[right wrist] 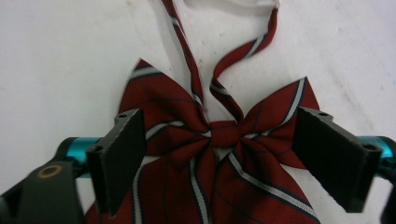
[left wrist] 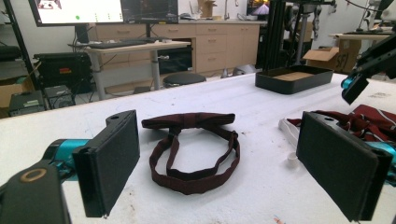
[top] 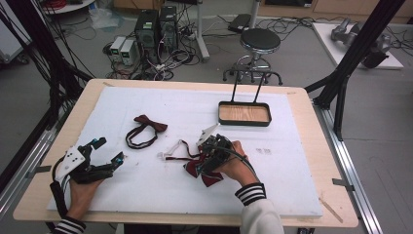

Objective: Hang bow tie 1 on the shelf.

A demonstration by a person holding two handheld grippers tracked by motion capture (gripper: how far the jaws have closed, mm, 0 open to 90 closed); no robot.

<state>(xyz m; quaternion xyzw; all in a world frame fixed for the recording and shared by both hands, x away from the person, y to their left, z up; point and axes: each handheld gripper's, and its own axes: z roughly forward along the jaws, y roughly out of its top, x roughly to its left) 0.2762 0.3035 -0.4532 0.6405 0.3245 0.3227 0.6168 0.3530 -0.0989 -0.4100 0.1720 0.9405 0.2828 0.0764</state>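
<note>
Right hand-held gripper (right wrist: pixel 217 163): jaws spread, straddling striped bow (right wrist: pixel 219 154) on table (top: pixel 292 195), pads clear of cloth (nothing gripped yet). Left hand-held gripper (left wrist: pixel 219 163): spread, empty, facing plain bow (left wrist: pixel 191 149). Tray (top: pixel 244 113) beyond, empty. Judged: grasp pending; neither bow moved to tray.

Around the dark bow tie (top: pixel 146 129) the desk (top: pixel 160 192) lies bare toward the near edge and the far edge. Right of it the striped bow tie (top: pixel 207 175) blocks the way; the tray (top: pixel 244 114) stands well beyond.
</note>
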